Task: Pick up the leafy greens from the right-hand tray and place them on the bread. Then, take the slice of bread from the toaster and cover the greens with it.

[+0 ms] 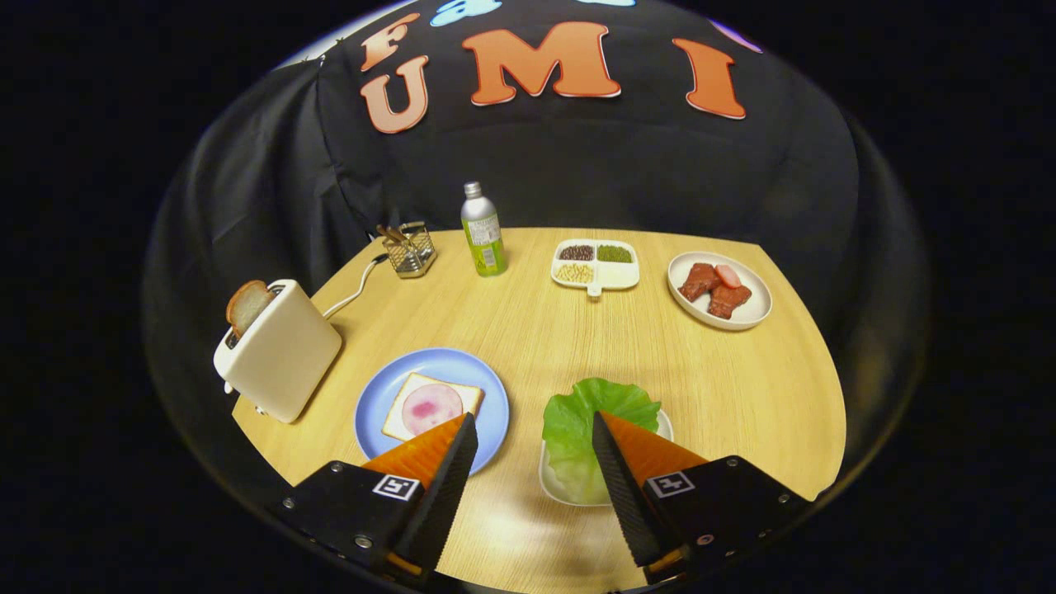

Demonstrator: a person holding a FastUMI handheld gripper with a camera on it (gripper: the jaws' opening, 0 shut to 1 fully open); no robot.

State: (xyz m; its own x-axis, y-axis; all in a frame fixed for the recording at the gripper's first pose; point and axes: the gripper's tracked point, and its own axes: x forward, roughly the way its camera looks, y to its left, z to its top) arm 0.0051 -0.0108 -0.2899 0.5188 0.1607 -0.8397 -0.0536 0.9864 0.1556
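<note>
Leafy greens (590,412) half behind open jaws

Light falls from above on the desk (536,330), bright and even, with a pale glare patch near the tongs (535,422), which stand apart. Soft shadows hug each thing. Fisheye bends the desk's rim; focus stays sharp.

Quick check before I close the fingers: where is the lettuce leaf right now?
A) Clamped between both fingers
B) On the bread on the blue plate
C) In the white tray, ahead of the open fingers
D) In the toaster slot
C: the lettuce leaf lies in the white tray, partly behind one finger of the open gripper, with neither finger pressing on it.
</note>
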